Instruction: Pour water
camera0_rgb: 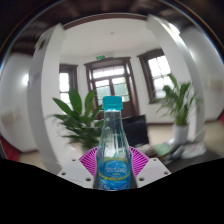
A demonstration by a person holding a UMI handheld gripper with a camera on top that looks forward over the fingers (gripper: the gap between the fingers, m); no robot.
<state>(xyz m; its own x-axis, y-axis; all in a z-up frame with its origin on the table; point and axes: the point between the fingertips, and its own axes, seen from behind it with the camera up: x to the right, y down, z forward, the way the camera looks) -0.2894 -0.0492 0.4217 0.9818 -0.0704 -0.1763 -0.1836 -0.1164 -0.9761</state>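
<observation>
A bright room with windows at twelve o'clock and a plant at ten. The hand-held gripper is clenched on a water bottle, pads pressing both sides

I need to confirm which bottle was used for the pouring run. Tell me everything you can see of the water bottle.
The water bottle is clear plastic with a teal cap and a blue and white label low on its body. It stands upright between the gripper's two fingers, whose pink pads show at either side of it. Whether both pads press on it is not visible. The cap is on. Its base is hidden, so what it rests on cannot be told.
</observation>
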